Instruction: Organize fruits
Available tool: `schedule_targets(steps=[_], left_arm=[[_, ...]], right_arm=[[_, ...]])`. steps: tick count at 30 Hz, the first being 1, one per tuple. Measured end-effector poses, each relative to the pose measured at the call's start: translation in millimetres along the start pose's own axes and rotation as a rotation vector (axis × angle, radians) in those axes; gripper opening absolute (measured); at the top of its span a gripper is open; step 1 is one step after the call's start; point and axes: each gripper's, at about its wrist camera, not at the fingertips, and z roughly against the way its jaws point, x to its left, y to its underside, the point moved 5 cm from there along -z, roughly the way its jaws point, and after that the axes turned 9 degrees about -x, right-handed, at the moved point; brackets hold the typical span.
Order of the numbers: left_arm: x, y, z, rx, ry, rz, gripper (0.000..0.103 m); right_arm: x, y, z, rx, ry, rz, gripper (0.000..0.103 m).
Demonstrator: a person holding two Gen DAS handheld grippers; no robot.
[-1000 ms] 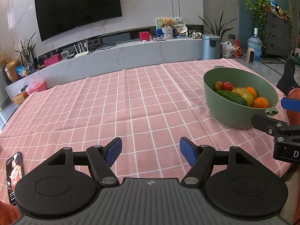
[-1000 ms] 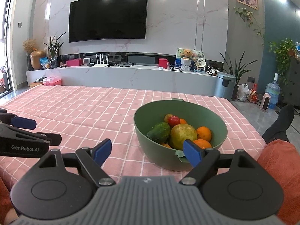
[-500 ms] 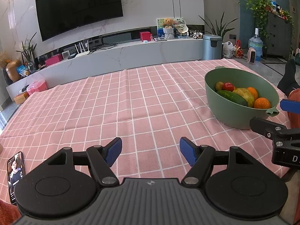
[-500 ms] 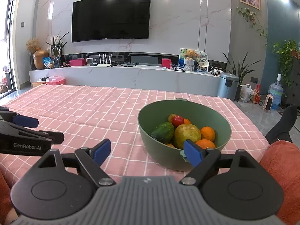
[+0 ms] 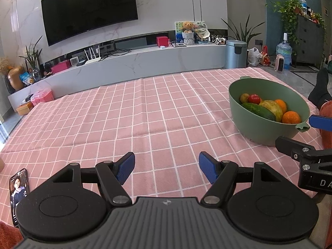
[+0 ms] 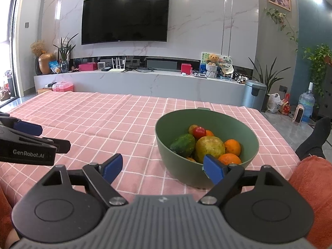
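Matt green bowl (image 6: 244, 122), checked cloth (image 5: 145, 112)

we see a phone (image 5: 18, 193) on the pink checked tablecloth (image 5: 145, 112), and a television (image 6: 124, 16) on the wall.

Black claw (image 5: 166, 167), blue pads (image 5: 124, 167)

Bright, even daylight in both my views. Ceiling spots glare on the glossy white marble wall (image 6: 197, 20); window blown out at left. Soft shadow under the green plastic bowl (image 5: 244, 124). Strong fisheye bending at edges; focus sharp.
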Motion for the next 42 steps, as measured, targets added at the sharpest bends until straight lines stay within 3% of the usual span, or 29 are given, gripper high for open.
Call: schedule_targets(steps=[42], left_arm=[[2.9, -1.7, 4.4, -0.013, -0.007, 0.009, 0.083]], right_arm=[[1.2, 1.4, -0.8, 0.007, -0.004, 0.004, 0.081]])
